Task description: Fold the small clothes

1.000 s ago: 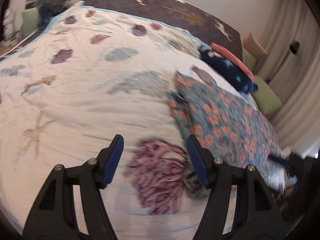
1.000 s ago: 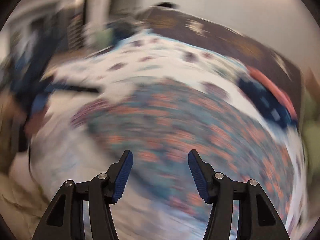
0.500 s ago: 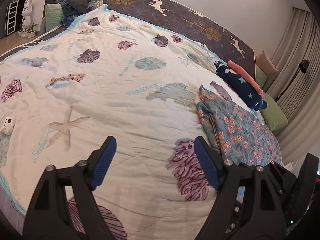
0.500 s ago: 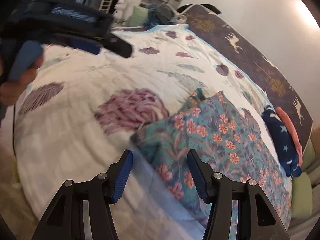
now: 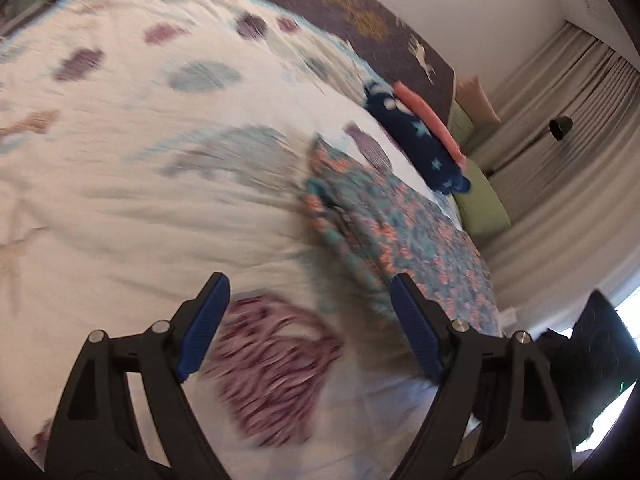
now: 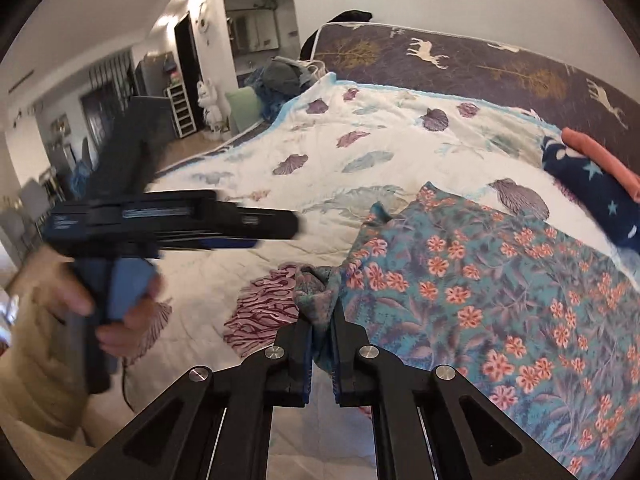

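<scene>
A: What is the right gripper (image 6: 322,320) doing?
B: Pinching the near corner of the floral garment (image 6: 500,280), which lies right on the quilt (image 6: 380,148).
A: The left gripper (image 5: 308,320)?
B: Jaws opening, nothing between them.

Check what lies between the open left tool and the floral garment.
Only bare quilt lies between the left tool and the floral garment, per the left wrist view.

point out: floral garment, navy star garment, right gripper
floral garment (image 6: 500,288): right wrist view, on the spread flowered cloth.
navy star garment (image 6: 596,192): right wrist view, on its folded dark top.
right gripper (image 6: 321,320): right wrist view, between its fingertips, shut on the floral garment's corner.
</scene>
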`<state>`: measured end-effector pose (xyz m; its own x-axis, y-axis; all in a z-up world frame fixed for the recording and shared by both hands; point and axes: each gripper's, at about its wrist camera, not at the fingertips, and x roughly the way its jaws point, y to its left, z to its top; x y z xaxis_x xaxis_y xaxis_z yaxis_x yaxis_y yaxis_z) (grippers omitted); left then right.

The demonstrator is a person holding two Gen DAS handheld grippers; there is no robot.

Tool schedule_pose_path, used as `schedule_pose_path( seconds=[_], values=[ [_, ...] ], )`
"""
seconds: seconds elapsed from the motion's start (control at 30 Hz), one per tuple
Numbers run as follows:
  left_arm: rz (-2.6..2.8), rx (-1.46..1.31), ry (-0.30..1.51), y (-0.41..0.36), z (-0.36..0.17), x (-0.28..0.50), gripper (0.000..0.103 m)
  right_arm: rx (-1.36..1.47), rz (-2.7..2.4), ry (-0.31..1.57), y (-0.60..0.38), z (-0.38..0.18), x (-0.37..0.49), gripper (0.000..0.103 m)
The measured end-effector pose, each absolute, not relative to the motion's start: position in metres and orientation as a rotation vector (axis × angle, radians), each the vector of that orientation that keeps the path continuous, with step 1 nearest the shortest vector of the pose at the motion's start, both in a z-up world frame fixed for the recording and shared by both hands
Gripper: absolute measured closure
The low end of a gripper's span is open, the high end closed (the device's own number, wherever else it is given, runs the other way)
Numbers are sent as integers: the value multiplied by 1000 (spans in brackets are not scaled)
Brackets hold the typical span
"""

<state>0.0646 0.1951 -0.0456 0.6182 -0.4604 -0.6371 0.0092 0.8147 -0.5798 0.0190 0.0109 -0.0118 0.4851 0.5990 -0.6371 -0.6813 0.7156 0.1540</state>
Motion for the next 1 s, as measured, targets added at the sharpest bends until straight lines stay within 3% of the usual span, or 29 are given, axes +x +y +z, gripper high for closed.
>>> schedule_pose_path(
  seconds=[0.2,0.23,0.27,0.3,0.33,0.73,1.0],
  values=[
    [-412,-720,971,172,-68,120,22,-95,780,737,9,-13,19,97],
    [-408,-737,983,171,-71,128,39,-91,779,736,9,-12,18,97],
    [-399,-753,1008,169,-75,137,70,-85,779,735,8,-11,18,97],
    [-397,-763,1026,169,-77,141,82,-80,779,733,7,-10,19,97],
    [-389,-783,1042,170,-79,146,87,-73,777,731,5,-9,19,97],
    [-424,-625,901,134,-15,142,92,80,816,679,-34,3,17,97],
    [-503,-488,856,68,28,149,92,210,767,588,-99,18,11,97]
  ],
)
